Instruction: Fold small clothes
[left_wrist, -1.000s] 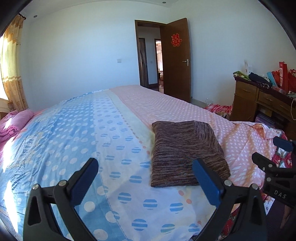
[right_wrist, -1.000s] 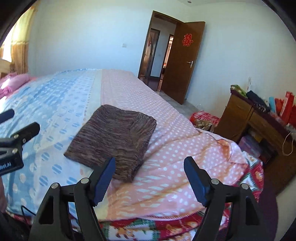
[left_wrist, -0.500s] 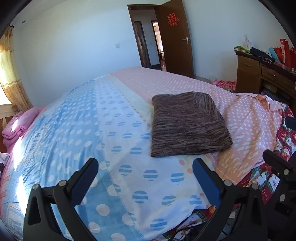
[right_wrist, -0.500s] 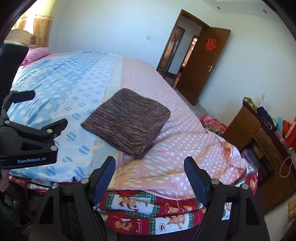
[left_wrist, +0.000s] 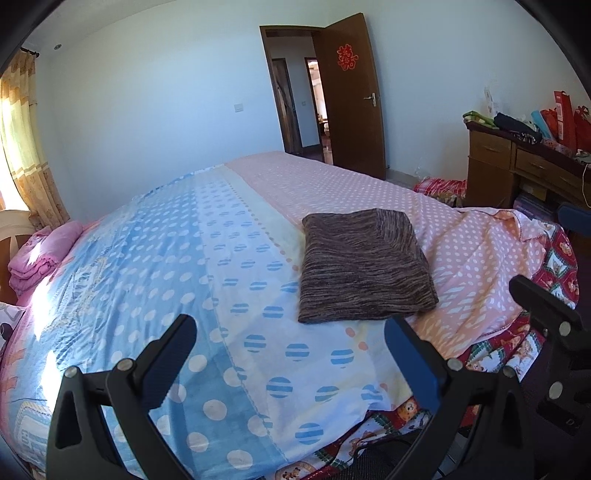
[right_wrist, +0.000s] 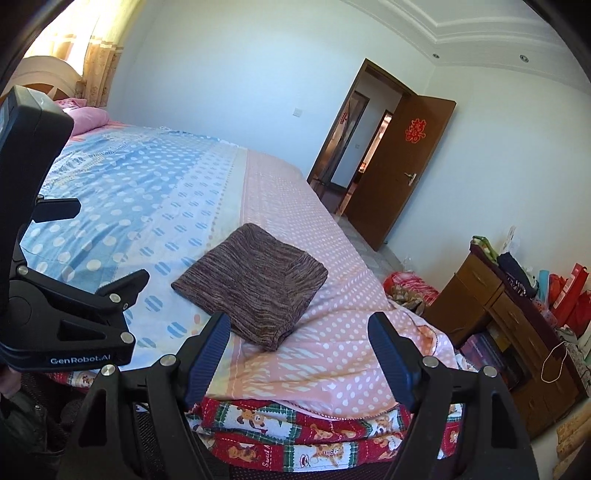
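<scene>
Bedroom, sunlit; bed (left_wrist: 155, 266) under a dotted blue-and-pink cover. Brown knit garment (left_wrist: 364, 266) lies folded square near the bed's near right edge, flat, touched by nothing, so I judge this fold done. My left hand-held gripper (left_wrist: 291, 354) and right hand-held gripper (right_wrist: 299, 339) both hang spread wide and empty, short of the garment. Far and left: plenty of bare cover.
</scene>
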